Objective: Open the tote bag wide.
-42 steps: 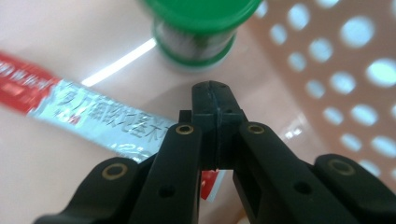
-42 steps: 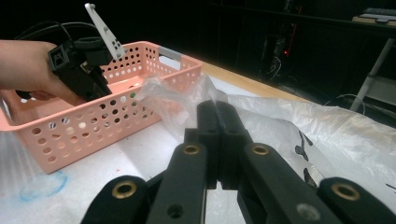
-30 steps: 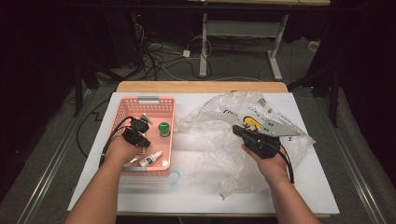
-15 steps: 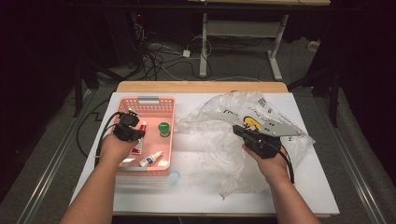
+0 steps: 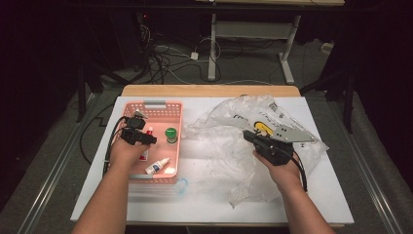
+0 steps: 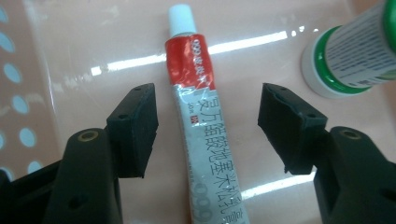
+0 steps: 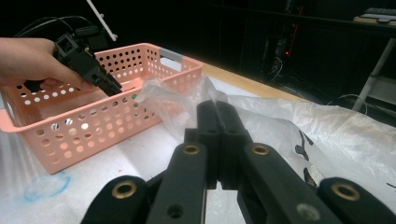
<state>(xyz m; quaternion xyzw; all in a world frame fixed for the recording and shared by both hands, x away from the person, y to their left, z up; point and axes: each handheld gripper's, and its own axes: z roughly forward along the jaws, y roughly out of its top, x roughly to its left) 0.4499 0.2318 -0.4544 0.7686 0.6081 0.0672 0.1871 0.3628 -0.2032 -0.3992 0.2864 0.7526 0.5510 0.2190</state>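
Left gripper view, fingers (image 6: pixel 208 126) just opened, tube (image 6: pixel 203 121) lying between, untouched.

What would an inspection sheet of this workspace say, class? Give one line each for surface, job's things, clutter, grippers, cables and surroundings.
Surface: white table top with a wooden far edge.
Job's things: red and white tube lies flat on the floor of the pink basket, beside a green-capped bottle and a small white bottle.
Clutter: crumpled clear plastic bag beside the basket; a blue ring mark on the table.
Grippers: left gripper has just been opening, jaws apart either side of the tube, not touching it; right gripper shut, over the bag.
Cables: tangled on the floor behind the table.
Surroundings: dark room, white desk frame behind.
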